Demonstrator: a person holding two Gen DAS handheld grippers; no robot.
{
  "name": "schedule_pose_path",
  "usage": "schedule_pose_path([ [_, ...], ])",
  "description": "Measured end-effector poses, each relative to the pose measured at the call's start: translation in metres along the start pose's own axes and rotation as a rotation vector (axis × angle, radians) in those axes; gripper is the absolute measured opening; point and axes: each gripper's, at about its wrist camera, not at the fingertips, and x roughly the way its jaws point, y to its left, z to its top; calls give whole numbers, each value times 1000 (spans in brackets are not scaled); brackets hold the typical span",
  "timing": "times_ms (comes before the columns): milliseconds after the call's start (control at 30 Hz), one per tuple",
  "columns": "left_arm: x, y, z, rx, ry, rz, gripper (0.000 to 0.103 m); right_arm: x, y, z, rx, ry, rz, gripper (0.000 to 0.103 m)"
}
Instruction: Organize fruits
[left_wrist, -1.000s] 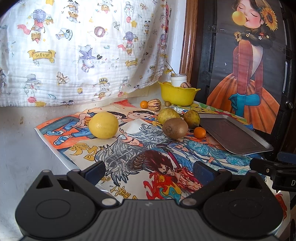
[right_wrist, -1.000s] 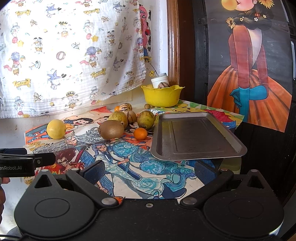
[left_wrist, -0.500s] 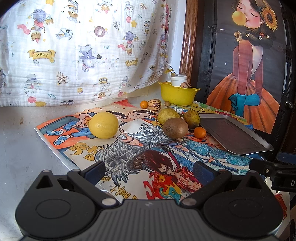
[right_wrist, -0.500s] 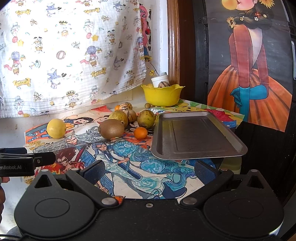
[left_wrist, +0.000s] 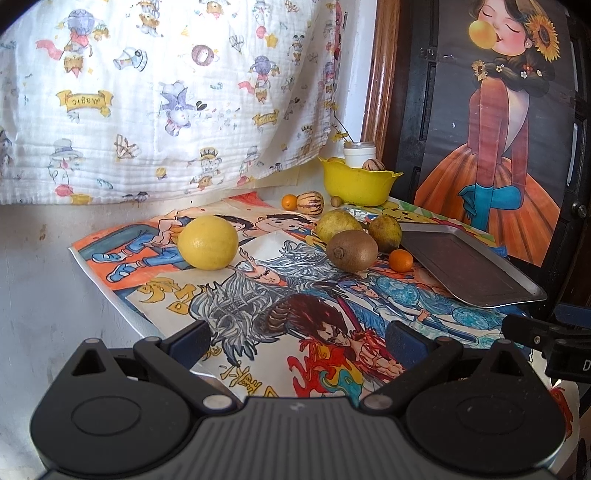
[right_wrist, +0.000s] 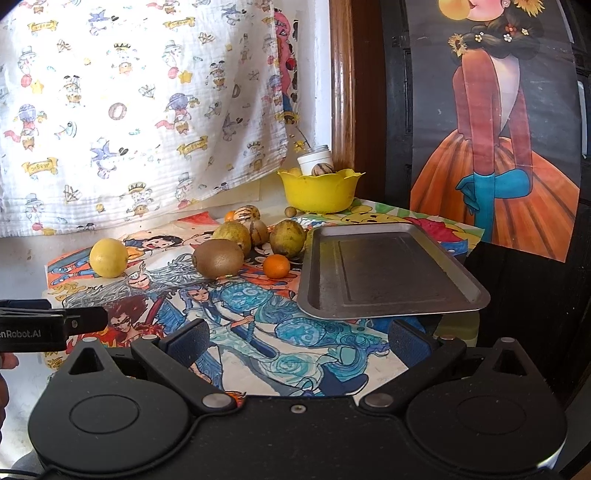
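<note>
Fruit lies on a cartoon-printed mat: a yellow lemon (left_wrist: 208, 242) (right_wrist: 108, 257) at the left, a brown kiwi (left_wrist: 351, 250) (right_wrist: 218, 258), two green pears (left_wrist: 339, 226) (right_wrist: 287, 237), a small orange (left_wrist: 400, 260) (right_wrist: 276, 266) and striped melons (left_wrist: 310, 203) (right_wrist: 246, 213) farther back. An empty metal tray (left_wrist: 465, 269) (right_wrist: 380, 275) sits to the right. My left gripper (left_wrist: 295, 345) is open above the mat's near edge, well short of the fruit. My right gripper (right_wrist: 295, 341) is open too, in front of the tray, holding nothing.
A yellow bowl (left_wrist: 356, 182) (right_wrist: 319, 190) with a fruit in it and a white jar (right_wrist: 314, 158) stand at the back by the wall. A patterned cloth (left_wrist: 166, 96) hangs behind. The tray's right corner overhangs the table edge beside a dark door with a poster (right_wrist: 495, 147).
</note>
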Motion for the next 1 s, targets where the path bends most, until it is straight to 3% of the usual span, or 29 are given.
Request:
schedule_pose_path([
  [233,2,1,6,11,3,3,103,11,0,-6,-2,6,10,103],
  [667,24,6,40,42,7,21,103,27,-13,18,-116,-9,88,103],
  [1000,53,33,67,18,55,100,103,61,-2,58,-258,24,226,103],
])
